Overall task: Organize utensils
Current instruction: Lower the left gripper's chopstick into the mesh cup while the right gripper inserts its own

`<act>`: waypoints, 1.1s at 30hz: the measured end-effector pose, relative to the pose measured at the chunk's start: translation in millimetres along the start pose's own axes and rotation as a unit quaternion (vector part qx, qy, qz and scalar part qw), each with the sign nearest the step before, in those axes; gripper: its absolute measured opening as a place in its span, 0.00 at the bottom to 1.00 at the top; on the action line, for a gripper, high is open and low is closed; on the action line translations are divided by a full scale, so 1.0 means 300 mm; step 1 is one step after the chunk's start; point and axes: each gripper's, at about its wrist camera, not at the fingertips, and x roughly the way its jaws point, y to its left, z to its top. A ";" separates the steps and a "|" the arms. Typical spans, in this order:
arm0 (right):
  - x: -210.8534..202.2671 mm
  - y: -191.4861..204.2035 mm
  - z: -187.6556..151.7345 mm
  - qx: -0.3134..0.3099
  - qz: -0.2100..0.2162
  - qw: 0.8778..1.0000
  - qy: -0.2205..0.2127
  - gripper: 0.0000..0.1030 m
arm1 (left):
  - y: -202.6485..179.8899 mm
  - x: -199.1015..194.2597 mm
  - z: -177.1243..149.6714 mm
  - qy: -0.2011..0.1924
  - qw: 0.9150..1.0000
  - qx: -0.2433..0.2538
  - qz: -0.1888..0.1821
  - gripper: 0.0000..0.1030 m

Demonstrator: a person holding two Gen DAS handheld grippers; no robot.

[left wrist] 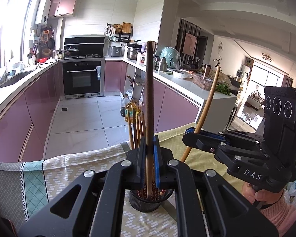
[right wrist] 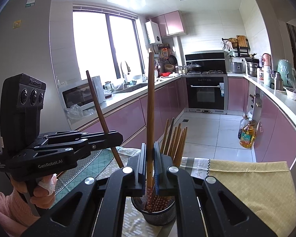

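Near end of task, judging by the black mesh utensil cup (right wrist: pixel 155 211) on the cloth-covered bench (right wrist: pixel 252 187): several wooden chopsticks (right wrist: pixel 174 142) are already stood in it. 2 remain in hand. The left gripper (left wrist: pixel 149 158) is pinched on 1 dark brown chopstick (left wrist: pixel 148 90), the right gripper (right wrist: pixel 149 162) on 1 lighter brown chopstick (right wrist: pixel 150 102). Both are held upright over the cup, tips inside, not yet released.

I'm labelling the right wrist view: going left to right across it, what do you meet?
Left gripper shut on a dark chopstick → right gripper shut on a brown chopstick → chopsticks standing in the black mesh holder → oil bottle.
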 end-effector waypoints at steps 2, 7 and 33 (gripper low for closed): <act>0.009 -0.002 0.000 0.002 -0.001 1.000 0.003 0.06 | -0.011 0.004 0.005 0.002 1.000 0.001 0.002 0.07; 0.033 -0.015 0.003 0.006 -0.002 1.000 0.010 0.06 | -0.008 0.018 0.010 0.010 1.000 0.000 0.004 0.07; 0.127 -0.054 -0.044 0.023 -0.005 0.999 0.045 0.06 | 0.000 0.090 -0.013 0.052 0.999 -0.004 0.014 0.07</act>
